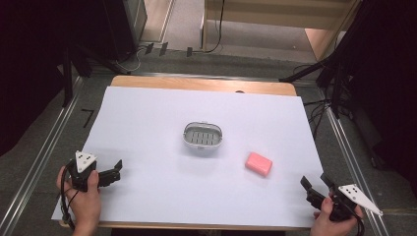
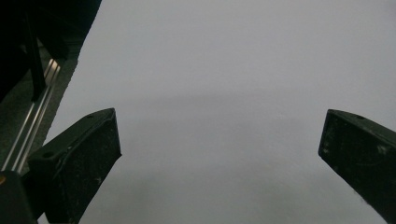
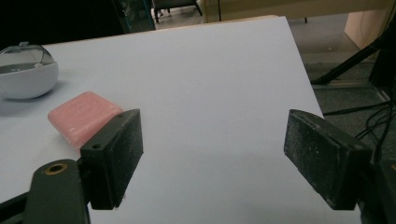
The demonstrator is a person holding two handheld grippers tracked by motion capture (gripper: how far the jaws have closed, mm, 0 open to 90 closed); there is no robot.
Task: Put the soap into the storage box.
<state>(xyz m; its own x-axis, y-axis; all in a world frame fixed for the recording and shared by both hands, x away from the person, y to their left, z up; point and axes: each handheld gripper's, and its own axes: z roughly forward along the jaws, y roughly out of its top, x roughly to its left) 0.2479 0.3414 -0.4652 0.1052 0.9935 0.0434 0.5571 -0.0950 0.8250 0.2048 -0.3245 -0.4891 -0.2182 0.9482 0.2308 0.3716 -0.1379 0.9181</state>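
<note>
A pink soap bar (image 1: 259,163) lies flat on the white sheet, right of centre; it also appears at the left of the right gripper view (image 3: 81,117). A white oval soap dish (image 1: 203,136) with a slotted grey insert sits mid-table; its side (image 3: 28,74) reaches the far left edge of the right gripper view. My left gripper (image 1: 114,171) rests open near the front left corner, over bare sheet (image 2: 219,140). My right gripper (image 1: 315,184) stands open at the front right, a short way from the soap, with nothing between its jaws (image 3: 212,154).
The white sheet (image 1: 162,113) covers most of the wooden table (image 1: 196,83). Metal rails (image 1: 44,147) run along both sides. Black stand legs (image 1: 314,69) and cables lie on the floor beyond the table's far right corner.
</note>
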